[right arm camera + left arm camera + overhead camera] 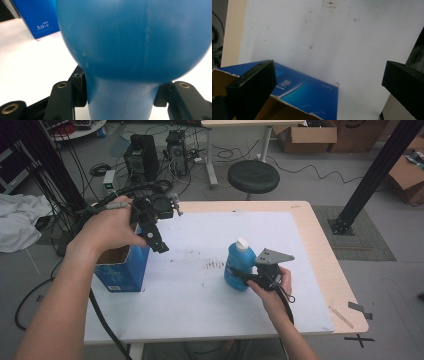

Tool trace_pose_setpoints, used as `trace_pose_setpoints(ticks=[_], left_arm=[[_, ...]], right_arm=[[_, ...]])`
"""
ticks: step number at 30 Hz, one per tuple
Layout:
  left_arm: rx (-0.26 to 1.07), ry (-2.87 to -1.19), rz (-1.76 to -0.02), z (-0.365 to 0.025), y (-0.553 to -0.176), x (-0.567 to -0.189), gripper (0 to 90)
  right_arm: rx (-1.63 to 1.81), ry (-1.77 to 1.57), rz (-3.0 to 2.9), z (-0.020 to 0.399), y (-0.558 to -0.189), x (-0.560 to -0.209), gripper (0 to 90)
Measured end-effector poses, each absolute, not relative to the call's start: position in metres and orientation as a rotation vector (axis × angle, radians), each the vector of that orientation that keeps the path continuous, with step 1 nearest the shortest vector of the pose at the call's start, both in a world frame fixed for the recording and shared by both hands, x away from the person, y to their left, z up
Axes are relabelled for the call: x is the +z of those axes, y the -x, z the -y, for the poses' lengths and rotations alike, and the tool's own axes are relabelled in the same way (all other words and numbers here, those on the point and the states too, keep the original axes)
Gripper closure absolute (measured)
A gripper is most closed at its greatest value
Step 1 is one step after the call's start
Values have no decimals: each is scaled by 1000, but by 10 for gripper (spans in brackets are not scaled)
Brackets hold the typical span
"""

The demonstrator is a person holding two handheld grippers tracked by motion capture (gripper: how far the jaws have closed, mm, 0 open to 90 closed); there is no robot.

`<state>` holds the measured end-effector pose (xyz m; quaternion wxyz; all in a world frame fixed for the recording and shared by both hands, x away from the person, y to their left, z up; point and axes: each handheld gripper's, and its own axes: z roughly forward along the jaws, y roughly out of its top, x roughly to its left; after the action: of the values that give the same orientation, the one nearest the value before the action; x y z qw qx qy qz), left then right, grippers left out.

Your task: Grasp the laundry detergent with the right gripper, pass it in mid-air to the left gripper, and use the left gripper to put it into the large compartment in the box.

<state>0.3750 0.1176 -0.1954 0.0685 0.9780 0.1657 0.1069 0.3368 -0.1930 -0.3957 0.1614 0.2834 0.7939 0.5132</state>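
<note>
High view: blue bottle (pixel 239 267) with a white cap (pixel 242 243) stands upright on the white sheet (pixel 200 285) covering the table (pixel 320 255), right of centre. Right gripper (pixel 248 276) comes at it from the right, held in the right hand (pixel 272 287); its jaws are clamped around the bottle's lower body. Blue carton (pixel 122 267) sits well left of the bottle, near the sheet's left edge, top flap open, brown inside showing. Left gripper (pixel 157 242) hangs in the air above the carton's right top corner, left hand (pixel 107 227) on its body, jaws pointing down and toward the bottle side. Black stool (pixel 253 176) on the floor beyond the table's far edge.

Left gripper view: jaws spread wide, nothing between them. Carton (pixel 312 95) fills the lower left under the left jaw, blue side and torn cardboard rim visible. White sheet (pixel 324 37) behind it, with a few small stains; bare wood table edge (pixel 234 27) at far left.

Right gripper view: bottle (pixel 130 40) sits right up against the camera, bulging body above, narrower waist below. Both pads press the waist from either side, so it's a firm clamp. Carton (pixel 37 17) in the upper left, well behind the bottle, standing on the sheet (pixel 32 62).
</note>
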Motion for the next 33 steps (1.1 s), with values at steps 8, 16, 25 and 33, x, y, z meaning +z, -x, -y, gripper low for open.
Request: trace_pose_setpoints(ticks=[8, 16, 25, 33], left_arm=[[325, -2926, -475, -113, -374, -188, 3], [304, -2918, -435, -105, -373, -183, 3], [292, -2890, -409, -101, -371, -174, 3], [264, -2862, -367, -93, -369, -167, 3]], right_arm=[[1516, -684, -2355, 198, -348, -375, 450], [1593, -542, -2467, 195, -360, -364, 450], [1635, -349, -2589, 180, -372, -342, 450], [1664, -232, -2676, 168, -383, -333, 450]])
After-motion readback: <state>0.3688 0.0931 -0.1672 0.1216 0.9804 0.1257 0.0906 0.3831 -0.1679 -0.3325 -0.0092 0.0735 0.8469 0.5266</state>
